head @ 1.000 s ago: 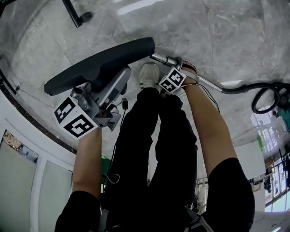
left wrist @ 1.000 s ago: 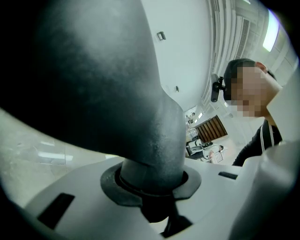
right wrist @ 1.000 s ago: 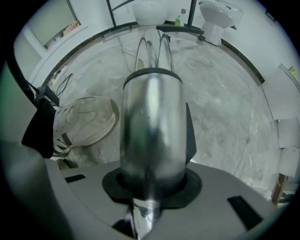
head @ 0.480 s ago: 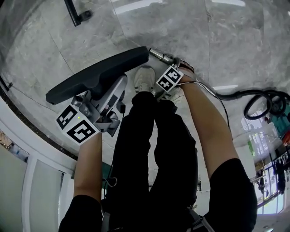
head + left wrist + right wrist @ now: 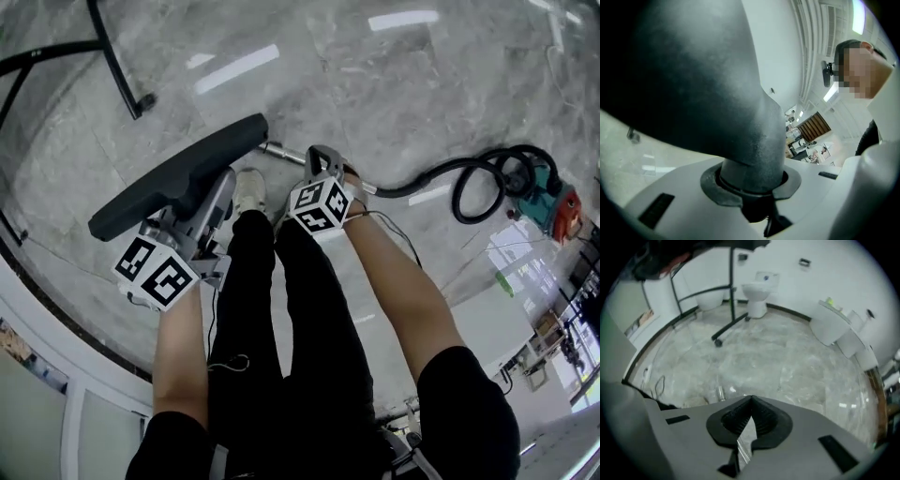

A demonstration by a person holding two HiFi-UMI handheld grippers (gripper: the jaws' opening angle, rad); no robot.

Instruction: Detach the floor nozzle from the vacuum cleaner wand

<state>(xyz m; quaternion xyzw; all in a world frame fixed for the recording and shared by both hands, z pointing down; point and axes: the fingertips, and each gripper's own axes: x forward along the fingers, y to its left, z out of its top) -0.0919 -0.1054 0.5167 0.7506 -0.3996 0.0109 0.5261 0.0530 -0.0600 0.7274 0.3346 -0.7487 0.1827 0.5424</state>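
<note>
Two hand-held grippers work above a grey marble floor (image 5: 394, 84) in the head view. The left gripper (image 5: 208, 199) carries the dark floor nozzle (image 5: 178, 173), tilted and apparently lifted, in front of the person's legs. The chrome wand (image 5: 279, 150) lies on the floor just beyond. It passes behind the right gripper (image 5: 317, 187) into a black hose (image 5: 441, 178) that loops away to the vacuum body (image 5: 553, 202) at far right. The tube's bare end shows beside the nozzle's tip, and the two appear parted.

The left gripper view is filled by the nozzle's grey bulk, with its neck pinched firmly between the two pads.

The right gripper view looks steeply down on the floor. Its jaws have just closed, and their tips meet with nothing between them. The wand's end lies on the stone beyond.

The separation itself looks done. What seems to remain is setting the nozzle down clear of the wand. That calls for lowering the left hand steadily and letting go only once the nozzle rests flat.
</note>
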